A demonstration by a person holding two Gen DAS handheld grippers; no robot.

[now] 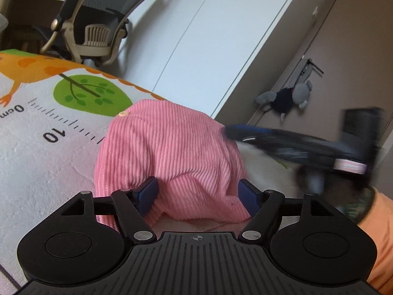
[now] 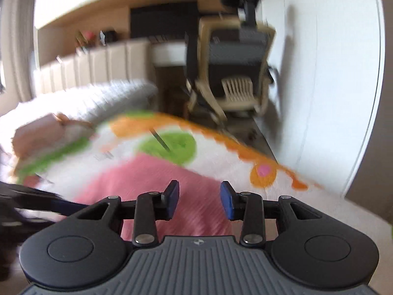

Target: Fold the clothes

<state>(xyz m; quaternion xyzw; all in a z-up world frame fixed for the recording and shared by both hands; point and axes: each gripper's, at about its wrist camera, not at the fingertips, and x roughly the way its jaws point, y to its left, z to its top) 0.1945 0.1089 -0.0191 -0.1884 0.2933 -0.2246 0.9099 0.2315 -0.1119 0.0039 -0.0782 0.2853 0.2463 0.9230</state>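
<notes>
Garment (image 1: 169, 157): a pink corduroy piece, bunched into a mound on the printed play mat (image 1: 36, 147), with one pale button (image 1: 122, 114) showing near its far upper edge. Your left gripper (image 1: 197, 194) sits right at the near hem, its blue pads (image 1: 147, 194) spread wide to either side of the mound and pinching no cloth; whether they touch the fabric cannot be told. Your right gripper (image 2: 199, 200) appears in the left wrist view as a blurred dark shape reaching in from the right, its tips at the garment's far right edge; in its own view the pads stand apart, though less widely, with nothing between them, and the pink cloth lies just ahead and below. That view is motion-blurred, so fine detail is lost. The garment's long axis cannot be read while it is heaped like this. The left gripper is the nearer one and squarely faces the hem, so it is probably better placed to close on the near edge, with the right taking the far side to spread the cloth flat. An office chair (image 1: 98, 24) stands beyond the mat, well clear.
</notes>
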